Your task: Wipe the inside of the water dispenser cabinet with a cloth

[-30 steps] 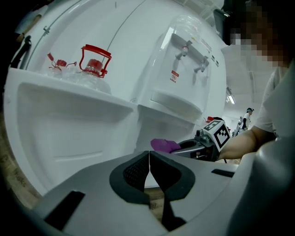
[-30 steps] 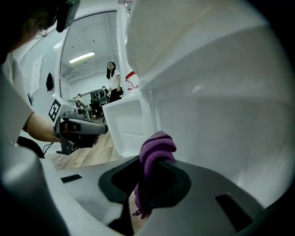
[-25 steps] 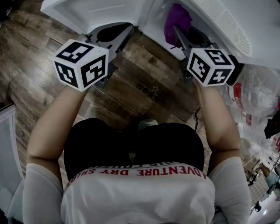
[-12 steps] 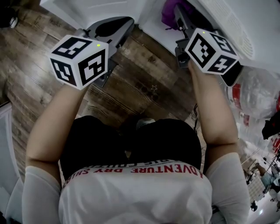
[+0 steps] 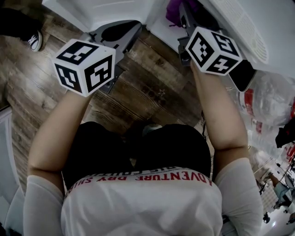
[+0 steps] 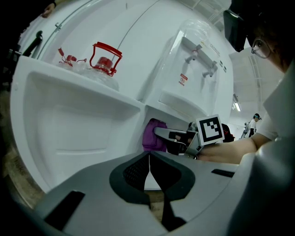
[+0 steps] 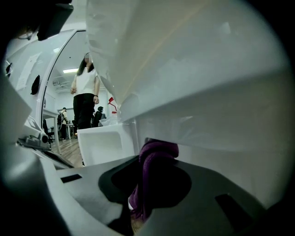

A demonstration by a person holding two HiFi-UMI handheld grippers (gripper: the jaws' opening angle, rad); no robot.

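Note:
The white water dispenser's cabinet (image 6: 159,113) stands with its door (image 6: 69,120) swung out to the left. A purple cloth (image 7: 154,159) is bunched between the jaws of my right gripper (image 7: 143,184), which reaches into the cabinet opening close to its white inner wall (image 7: 212,133). The left gripper view shows the cloth (image 6: 153,135) and the right gripper (image 6: 173,136) just inside the opening. From the head view the cloth (image 5: 174,11) sits at the top edge. My left gripper (image 6: 148,161) is shut on nothing and hovers in front of the door (image 5: 92,11), left of the opening.
Two taps (image 6: 199,62) sit on the dispenser's upper front. A red-capped clear bottle (image 6: 105,59) rests on top of the door. A person (image 7: 85,99) stands beyond the door, one shoe (image 5: 34,40) on the wooden floor (image 5: 152,87). Plastic bags (image 5: 272,99) lie to the right.
My right gripper has pushed forward and further into the cabinet with the cloth. The left gripper has hardly moved. A shoe has come into view at the upper left.

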